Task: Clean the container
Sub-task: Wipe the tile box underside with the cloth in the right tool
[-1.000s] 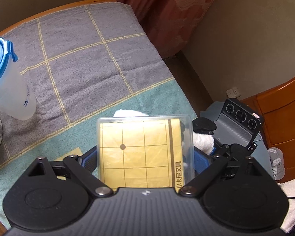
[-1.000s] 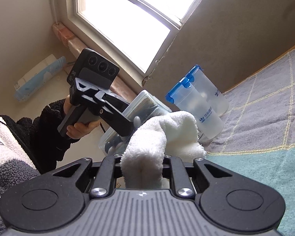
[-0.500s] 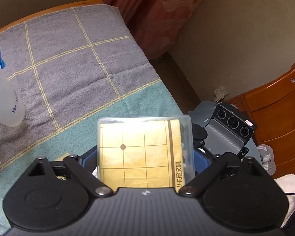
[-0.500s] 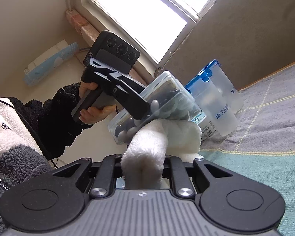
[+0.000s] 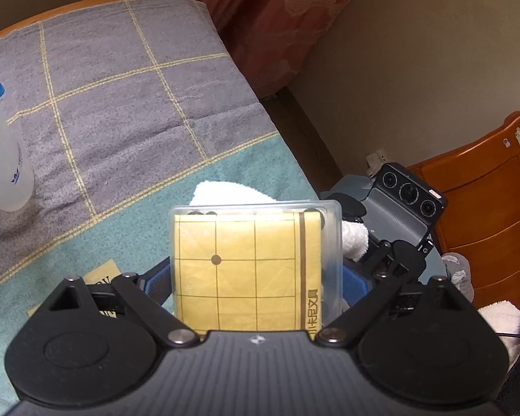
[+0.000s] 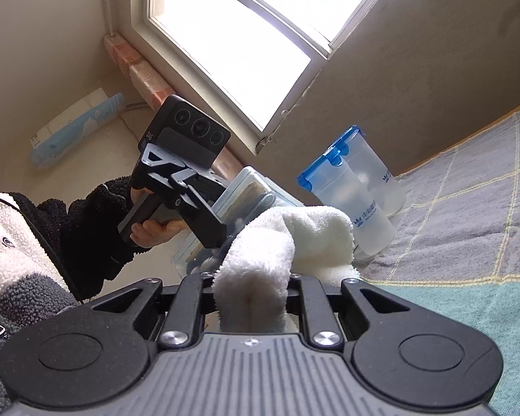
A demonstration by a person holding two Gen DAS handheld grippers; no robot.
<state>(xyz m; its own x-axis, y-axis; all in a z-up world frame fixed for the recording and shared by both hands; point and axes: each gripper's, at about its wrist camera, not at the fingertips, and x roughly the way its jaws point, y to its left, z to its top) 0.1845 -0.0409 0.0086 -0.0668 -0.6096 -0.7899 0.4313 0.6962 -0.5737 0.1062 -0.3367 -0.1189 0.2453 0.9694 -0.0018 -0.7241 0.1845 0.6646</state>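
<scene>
A clear plastic container (image 5: 256, 263) holding a yellow gridded sheet and dark stones sits between the jaws of my left gripper (image 5: 256, 279), which is shut on its two sides. My right gripper (image 6: 253, 298) is shut on a folded white towel (image 6: 294, 239). The towel presses against the container's (image 6: 241, 192) far side. In the left wrist view the towel (image 5: 225, 192) bulges past the container's far edge, and the right gripper (image 5: 367, 253) comes in from the right. A hand (image 6: 156, 232) holds the left gripper (image 6: 225, 228).
Two tall translucent tumblers with blue lids (image 6: 350, 204) stand on the table, which is covered by a grey and teal cloth (image 5: 121, 104). A yellow card (image 5: 100, 277) lies on the cloth. A wooden cabinet (image 5: 485, 225) is at right and a window (image 6: 242, 34) behind.
The towel has slid back over the container's far edge after dropping out of sight. The container has tilted more edge-on in the right wrist view. The tumbler has drifted left in the left wrist view.
</scene>
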